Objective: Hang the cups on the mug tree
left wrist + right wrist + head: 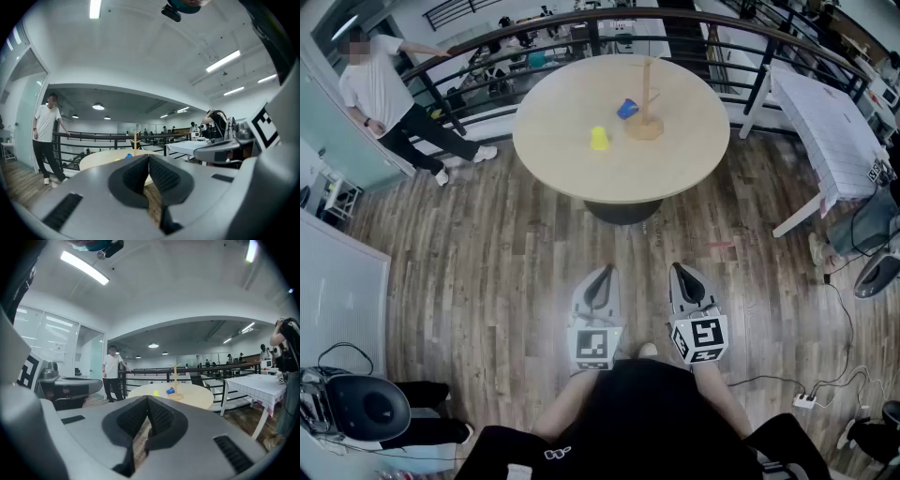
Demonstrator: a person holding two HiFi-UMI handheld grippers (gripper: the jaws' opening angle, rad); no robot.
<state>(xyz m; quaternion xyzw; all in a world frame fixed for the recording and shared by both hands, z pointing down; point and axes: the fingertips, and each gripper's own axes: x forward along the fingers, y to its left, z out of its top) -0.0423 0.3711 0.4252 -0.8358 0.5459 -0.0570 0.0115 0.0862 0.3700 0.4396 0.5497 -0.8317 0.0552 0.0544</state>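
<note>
A round table [572,173] stands on the wooden floor [469,272]. On the table, a bit toward its far side, stands the mug tree [645,112]. It is a wooden pole with pegs on a round foot. The blue cup [627,109] is on the table too, right up against the pole and tipped over. I cannot tell if it hangs on a low peg or lies on the table top. The yellow cup [599,139] sits by itself near the middle of the table. It is close to the tree but not touching it.

Both grippers are well back from the table, on its near side, out over the floor. The left gripper [602,272] points at the table. Its two jaws are pressed together and there is nothing between them. The right gripper [680,270] is just beside it and points at the table too. Its jaws are also pressed together, with nothing in them. Each gripper has a cube with black and white squares at its back end.

Behind the table a dark railing [487,42] curves round. A person [389,103] in a white top stands off to the left of the table, with a hand on the railing. A white table [830,131] stands to the right of the round table.
</note>
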